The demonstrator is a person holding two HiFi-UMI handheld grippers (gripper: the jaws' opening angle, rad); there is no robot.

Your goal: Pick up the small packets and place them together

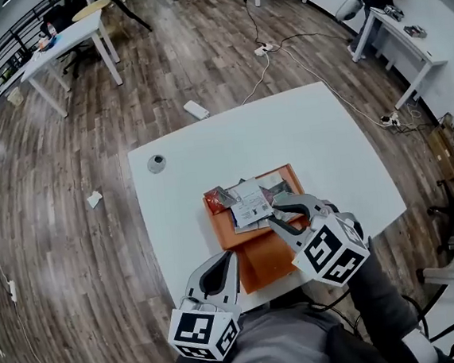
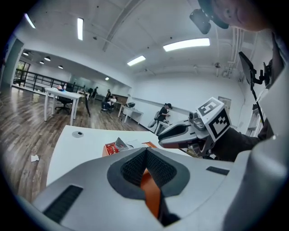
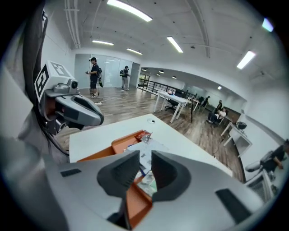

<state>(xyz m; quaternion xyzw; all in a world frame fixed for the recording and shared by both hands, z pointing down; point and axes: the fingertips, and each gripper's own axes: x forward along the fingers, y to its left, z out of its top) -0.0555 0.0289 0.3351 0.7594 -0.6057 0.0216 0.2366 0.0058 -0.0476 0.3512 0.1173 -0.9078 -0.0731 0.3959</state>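
Fingers (image 3: pixel 169 173) of the right gripper (image 1: pixel 272 213) stand slightly apart, empty, over the packets (image 1: pixel 249 201) heaped at the orange tray's (image 1: pixel 263 265) far end, while the left gripper (image 1: pixel 233 256) is closed on nothing at its near-left corner; reaching seems in hand, and next the right must lower and pinch one packet.

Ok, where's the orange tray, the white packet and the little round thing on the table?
orange tray (image 1: pixel 261 266), head view, bare near part.
white packet (image 1: pixel 251 203), head view, its middle.
little round thing (image 1: pixel 156 163), head view, its middle.
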